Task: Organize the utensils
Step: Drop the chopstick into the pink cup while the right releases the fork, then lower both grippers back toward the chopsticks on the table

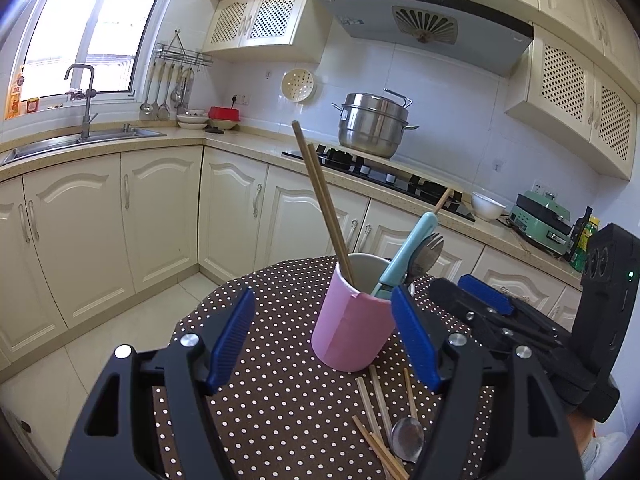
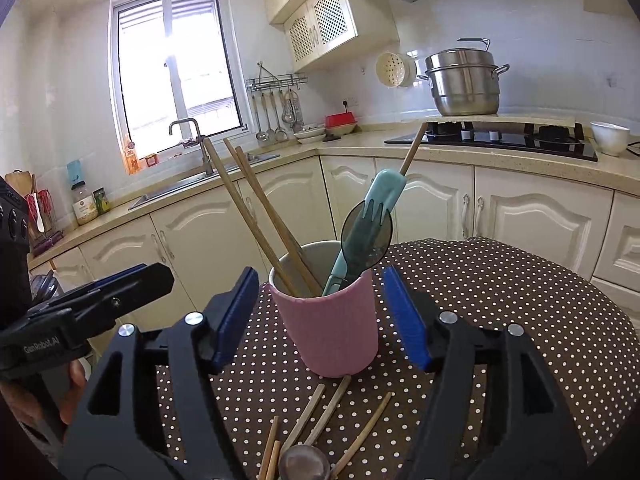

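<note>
Loose chopsticks (image 2: 320, 412) and a steel spoon (image 2: 304, 465) lie on the dotted tablecloth (image 2: 500, 320) right under the right gripper (image 2: 320, 320), below and just short of its fingertips. Their long axes run roughly away from the fingers toward the pink cup (image 2: 328, 324), fanned a little, so the pads would have to close across the sticks, not along them. That gripper's jaws stand wide with nothing between the pads; the cup sits just beyond and between the two blue pads (image 2: 404, 316), not touched by either. The left gripper (image 1: 324, 340) is likewise spread wide and empty, with the same cup just ahead, nearer its right-hand pad. From its side the spoon (image 1: 407, 438) and sticks lie low and off toward that same pad, partly tucked under the finger. I'd judge the right hand the better placed for the next pickup: the pieces lie almost centred beneath it, needing a dip downward and slightly back. Several chopsticks, a teal-handled utensil (image 2: 372, 216) and a spork already stand in the cup.
</note>
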Demonstrator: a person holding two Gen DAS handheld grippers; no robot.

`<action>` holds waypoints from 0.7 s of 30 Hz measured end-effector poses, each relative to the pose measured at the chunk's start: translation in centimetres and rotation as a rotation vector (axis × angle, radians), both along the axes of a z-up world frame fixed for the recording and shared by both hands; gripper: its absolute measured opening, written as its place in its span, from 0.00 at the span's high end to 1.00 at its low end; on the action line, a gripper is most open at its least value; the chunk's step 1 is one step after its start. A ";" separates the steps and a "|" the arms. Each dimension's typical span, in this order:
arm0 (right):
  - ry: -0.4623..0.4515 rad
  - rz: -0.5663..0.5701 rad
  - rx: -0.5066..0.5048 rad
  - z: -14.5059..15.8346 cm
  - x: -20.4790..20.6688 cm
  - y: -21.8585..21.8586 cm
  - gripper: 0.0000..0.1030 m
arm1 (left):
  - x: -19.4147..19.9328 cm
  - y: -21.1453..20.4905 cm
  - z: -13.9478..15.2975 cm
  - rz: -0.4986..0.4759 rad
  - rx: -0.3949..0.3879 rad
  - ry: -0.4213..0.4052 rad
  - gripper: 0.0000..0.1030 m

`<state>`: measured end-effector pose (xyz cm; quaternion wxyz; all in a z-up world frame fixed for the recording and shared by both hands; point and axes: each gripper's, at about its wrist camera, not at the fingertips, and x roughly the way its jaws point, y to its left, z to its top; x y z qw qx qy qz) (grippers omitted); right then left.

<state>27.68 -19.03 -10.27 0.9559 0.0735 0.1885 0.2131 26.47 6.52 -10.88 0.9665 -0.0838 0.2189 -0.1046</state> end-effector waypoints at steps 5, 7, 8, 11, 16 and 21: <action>0.000 -0.006 -0.004 0.4 -1.2 -0.7 0.35 | -1.0 0.2 0.2 -0.003 -0.007 0.010 0.33; 0.005 -0.010 -0.008 0.3 -1.6 -1.0 0.35 | -1.5 0.1 0.4 -0.007 -0.005 0.014 0.33; 0.010 -0.010 -0.009 0.3 -1.9 -1.1 0.35 | -1.7 0.0 0.3 -0.009 -0.004 0.015 0.33; 0.027 -0.010 -0.023 0.1 -2.6 -1.1 0.34 | -2.4 -0.2 0.3 -0.011 0.007 0.024 0.33; 0.061 0.002 -0.054 -0.3 -3.9 -1.0 0.33 | -3.6 -0.3 0.0 -0.021 0.016 0.047 0.33; 0.113 0.019 -0.081 -1.2 -5.0 -0.6 0.33 | -4.5 -0.7 -0.5 -0.034 0.035 0.077 0.33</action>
